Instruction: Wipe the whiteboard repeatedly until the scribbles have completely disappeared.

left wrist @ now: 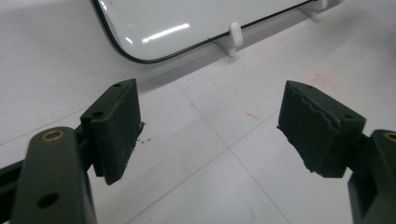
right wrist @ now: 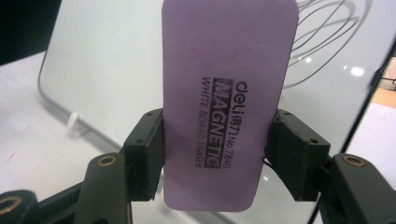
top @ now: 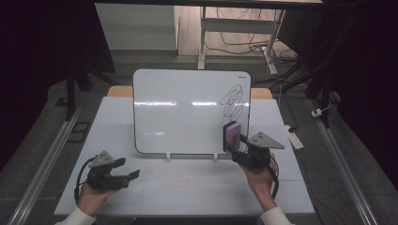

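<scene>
Up close, eraser (right wrist: 229, 107) lettering (high view: blurred)

Print on the purple eraser

The eraser (right wrist: 229, 93) read "deli", "MAGNETIC", "WHITE BOARD ERASER" and "No.7840" in black along its back.

The eraser (right wrist: 229, 102) is pale purple, printed with black lettering, one word in purple on a black bar. In the high view its edge toward the whiteboard (top: 178, 112) is black. The whiteboard is glossy white with a thin black border, and a tangle of black looping scribble sits in its upper right part, just above the eraser. Its small feet (left wrist: 235, 34) are white. Both grippers (top: 115, 172) (top: 240, 146) are black, with brass-coloured rivets and grey top plates. The table (top: 197, 192) in front of the whiteboard is pale grey-white, faintly smudged with red marks (left wrist: 322, 79).
</scene>
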`<state>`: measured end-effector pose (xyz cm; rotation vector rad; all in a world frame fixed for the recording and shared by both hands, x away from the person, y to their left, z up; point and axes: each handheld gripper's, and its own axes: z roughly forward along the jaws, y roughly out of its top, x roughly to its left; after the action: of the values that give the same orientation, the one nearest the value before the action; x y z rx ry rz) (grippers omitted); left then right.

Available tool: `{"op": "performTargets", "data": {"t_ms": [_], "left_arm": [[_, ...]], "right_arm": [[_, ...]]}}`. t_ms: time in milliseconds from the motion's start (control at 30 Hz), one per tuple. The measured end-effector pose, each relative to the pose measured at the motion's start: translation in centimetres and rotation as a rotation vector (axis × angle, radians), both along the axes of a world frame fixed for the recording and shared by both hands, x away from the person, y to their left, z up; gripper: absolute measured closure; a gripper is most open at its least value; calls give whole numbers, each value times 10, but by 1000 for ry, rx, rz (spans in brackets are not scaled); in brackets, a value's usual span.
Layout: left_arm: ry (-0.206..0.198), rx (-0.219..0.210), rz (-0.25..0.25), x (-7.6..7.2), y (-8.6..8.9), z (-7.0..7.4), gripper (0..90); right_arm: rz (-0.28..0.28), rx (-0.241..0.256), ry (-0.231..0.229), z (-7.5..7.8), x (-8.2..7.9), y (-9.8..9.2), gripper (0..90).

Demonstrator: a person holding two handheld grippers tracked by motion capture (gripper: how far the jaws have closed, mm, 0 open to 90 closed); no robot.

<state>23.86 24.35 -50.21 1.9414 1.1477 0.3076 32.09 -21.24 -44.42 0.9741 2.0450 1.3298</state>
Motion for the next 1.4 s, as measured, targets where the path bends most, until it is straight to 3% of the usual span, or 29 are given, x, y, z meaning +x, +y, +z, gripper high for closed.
{"op": "performTargets", "data": {"t_ms": [233,500,700,900,1167,1367,1400], "left_arm": [[2,-6,8,0,2,0,205],[14,-10,4,2,3,-2,205],[15,-12,8,2,6,-2,205],[24,-25,15,3,8,-3,206],[26,-29,11,4,10,-3,206],[25,-33,14,3,10,-3,206],[25,-32,13,3,10,-3,206]], "right_arm": [[-48,-15,-6,17,33,-3,400],[-128,-5,-31,49,62,-7,401],[-146,11,-38,64,82,-2,402],[-178,-29,-36,73,100,6,404],[-189,-85,-30,68,107,22,410],[-166,-205,-72,55,97,40,411],[-168,-206,-75,56,97,40,411]]}}
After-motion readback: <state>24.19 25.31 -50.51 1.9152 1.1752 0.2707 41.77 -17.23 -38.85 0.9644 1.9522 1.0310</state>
